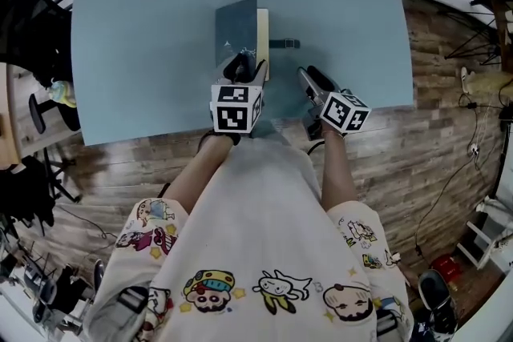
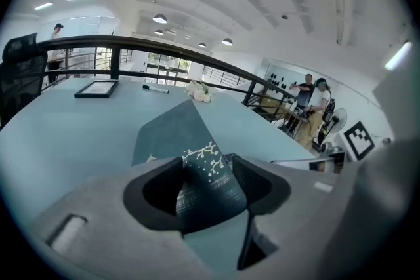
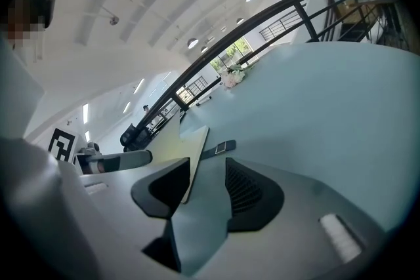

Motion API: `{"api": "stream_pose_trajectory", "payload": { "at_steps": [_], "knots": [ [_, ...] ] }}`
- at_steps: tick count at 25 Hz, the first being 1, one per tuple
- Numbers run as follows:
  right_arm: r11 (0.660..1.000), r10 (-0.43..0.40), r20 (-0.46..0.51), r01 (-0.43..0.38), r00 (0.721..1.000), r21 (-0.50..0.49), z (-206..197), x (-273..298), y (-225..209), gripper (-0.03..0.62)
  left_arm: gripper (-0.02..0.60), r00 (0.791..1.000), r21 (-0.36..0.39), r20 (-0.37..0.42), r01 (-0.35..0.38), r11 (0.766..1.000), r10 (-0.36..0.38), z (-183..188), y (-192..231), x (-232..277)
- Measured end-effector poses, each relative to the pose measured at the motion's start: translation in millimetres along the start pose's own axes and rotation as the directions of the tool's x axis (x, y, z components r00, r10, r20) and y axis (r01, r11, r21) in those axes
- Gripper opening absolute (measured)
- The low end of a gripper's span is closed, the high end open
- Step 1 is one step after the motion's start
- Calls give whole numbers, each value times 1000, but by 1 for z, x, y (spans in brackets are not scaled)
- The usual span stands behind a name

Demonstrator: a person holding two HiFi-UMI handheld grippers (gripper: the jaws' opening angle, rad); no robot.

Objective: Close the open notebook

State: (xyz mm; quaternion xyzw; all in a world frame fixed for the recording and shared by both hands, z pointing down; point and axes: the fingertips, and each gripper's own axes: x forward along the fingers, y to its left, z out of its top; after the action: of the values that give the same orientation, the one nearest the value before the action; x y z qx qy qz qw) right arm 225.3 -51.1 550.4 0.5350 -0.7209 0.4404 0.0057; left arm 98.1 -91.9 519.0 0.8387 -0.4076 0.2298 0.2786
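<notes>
Notebook (image 1: 236, 28) sits a little above the middle of the head view on the blue tabletop (image 1: 128, 52). Its dark cover, printed with white blossom, is over the cream pages (image 1: 262, 40), which show as a strip along its right side. Whether the cover lies fully flat is hard to tell from here.

The left tongs (image 1: 240, 70) are at the notebook's near edge. In the left gripper view the cover (image 2: 197, 167) runs between the two pads, which stand apart with a gap on the left and do not pinch it. That looks like a cover let go once it was over the pages.

The right tongs (image 1: 311, 80) hang to the right of the book by the tabletop's near edge. They are spread, with only bare tabletop between them, and probably wait clear so the cover can fall. The right gripper view looks across at the book's page side (image 3: 190, 147).

A dark strap (image 1: 284, 44) pokes out from the right side, so it may need tucking. By the look of it the closing is nearly done.
</notes>
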Motion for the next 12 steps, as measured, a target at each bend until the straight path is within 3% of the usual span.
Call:
{"api": "stream_pose_trajectory", "payload": {
  "at_steps": [7,10,11,12],
  "knots": [
    [999,-43,20,42,999,26,-3,-20,-18,176,267,998,138,-54,-25,990,33,-20,-17,25],
    [998,-53,18,52,998,30,-6,-25,-23,175,274,997,138,-70,-21,990,31,-29,-19,33],
    [998,-55,17,55,998,31,-7,-26,-24,175,218,996,122,-80,-20,992,30,-33,-18,36],
    [998,-58,17,57,998,32,-8,-27,-25,176,216,995,104,-91,-20,994,30,-38,-16,37]
  ]
}}
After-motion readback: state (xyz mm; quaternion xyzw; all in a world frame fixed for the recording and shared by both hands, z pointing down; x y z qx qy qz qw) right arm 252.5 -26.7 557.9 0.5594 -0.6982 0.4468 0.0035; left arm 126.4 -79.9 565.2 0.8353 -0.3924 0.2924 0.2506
